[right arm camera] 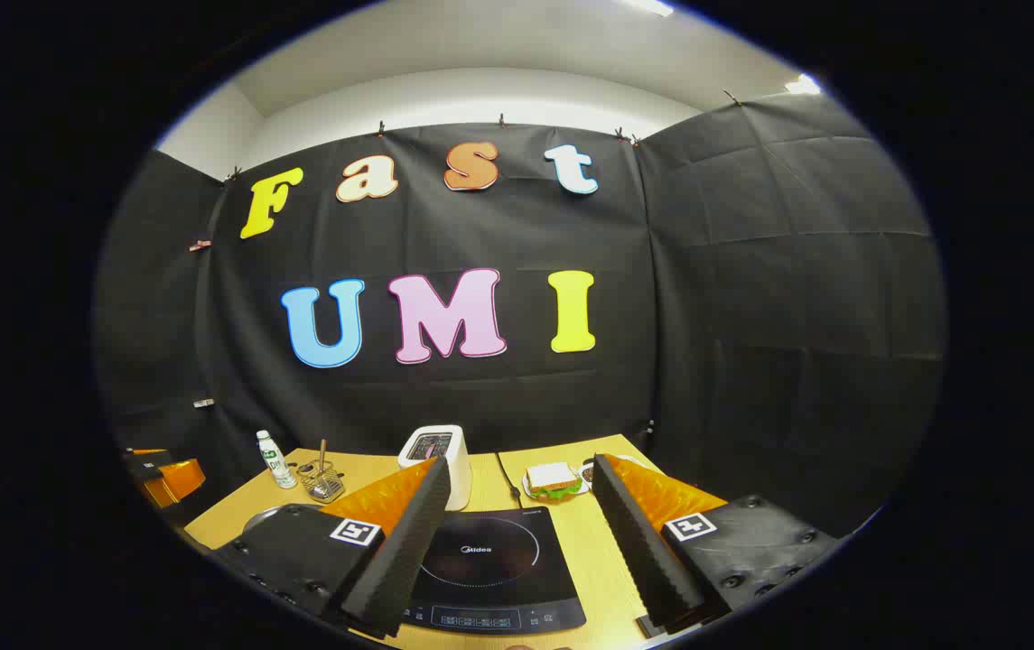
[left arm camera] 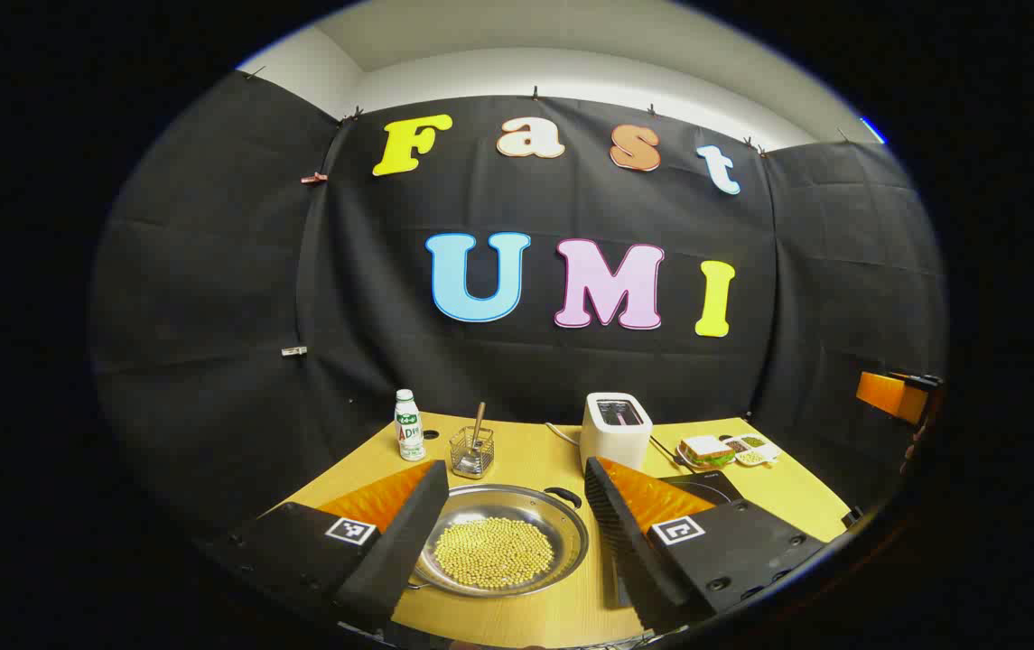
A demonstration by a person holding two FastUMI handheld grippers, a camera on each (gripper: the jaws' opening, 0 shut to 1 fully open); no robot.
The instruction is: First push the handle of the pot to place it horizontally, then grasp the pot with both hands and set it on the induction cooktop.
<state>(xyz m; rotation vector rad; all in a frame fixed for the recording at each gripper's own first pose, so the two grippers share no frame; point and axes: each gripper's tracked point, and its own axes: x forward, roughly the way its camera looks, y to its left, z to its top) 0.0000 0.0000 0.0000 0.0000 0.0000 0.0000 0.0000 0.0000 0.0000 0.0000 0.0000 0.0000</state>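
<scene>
Two tongs, left tongs [left arm camera: 512, 506] and right tongs [right arm camera: 517, 506], both spread apart, empty. One pot [left arm camera: 503, 540] of beans, one cooktop [right arm camera: 489, 569], one toaster [left arm camera: 616, 424], one bottle [left arm camera: 408, 426] on worktop [left arm camera: 535, 460].

You had a silver pot [left arm camera: 503, 539] of yellow beans [left arm camera: 494, 552] | tan wood-grain counter [left arm camera: 530, 456] | glossy black induction cooktop [right arm camera: 491, 571] | white toaster [left arm camera: 616, 431] | white bottle [left arm camera: 408, 426], green-and-red label | your gripper jaws were ridged black foam on orange, with black-and-white square markers
</scene>
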